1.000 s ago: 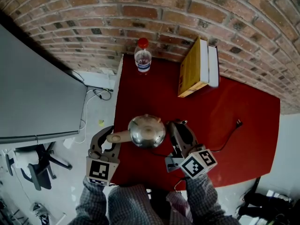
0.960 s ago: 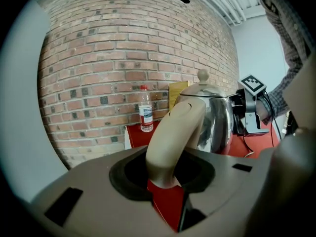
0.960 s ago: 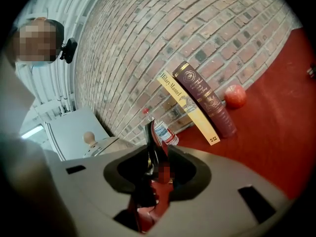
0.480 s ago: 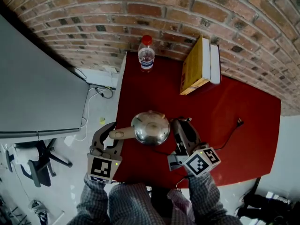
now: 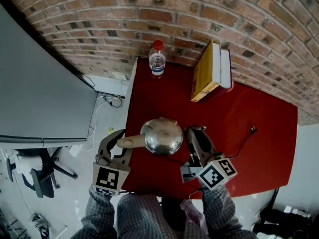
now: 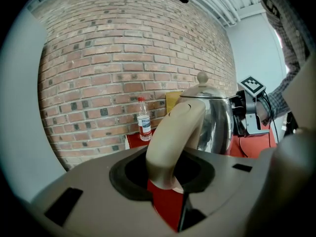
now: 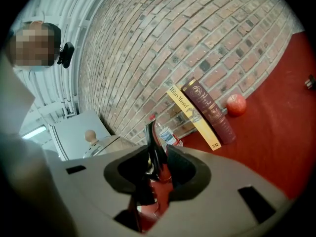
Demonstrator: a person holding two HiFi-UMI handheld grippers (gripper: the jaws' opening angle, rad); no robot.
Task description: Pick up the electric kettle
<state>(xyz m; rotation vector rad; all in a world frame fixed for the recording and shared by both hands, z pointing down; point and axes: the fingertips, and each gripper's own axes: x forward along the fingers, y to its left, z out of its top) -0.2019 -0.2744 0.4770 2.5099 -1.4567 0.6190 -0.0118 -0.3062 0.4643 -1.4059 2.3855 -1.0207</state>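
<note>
Between the two tools, over the near edge of the red table (image 5: 249, 148), is the electric kettle (image 5: 161, 136), its long axis running left to right. The left gripper (image 5: 121, 144) pinches the beige handle (image 5: 130, 142), which juts left. The right gripper (image 5: 196, 133), its jaws just closing a little, pinches a dark part on the kettle's right, seemingly the spout (image 7: 153, 154).

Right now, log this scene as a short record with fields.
kettle: steel, at the near side of the red table
left tool: shut on the kettle's beige handle
right tool: jaws just closed further, on a thin shiny part at the kettle's far side, likely the spout
behind: water bottle and two books standing by the brick wall
</note>
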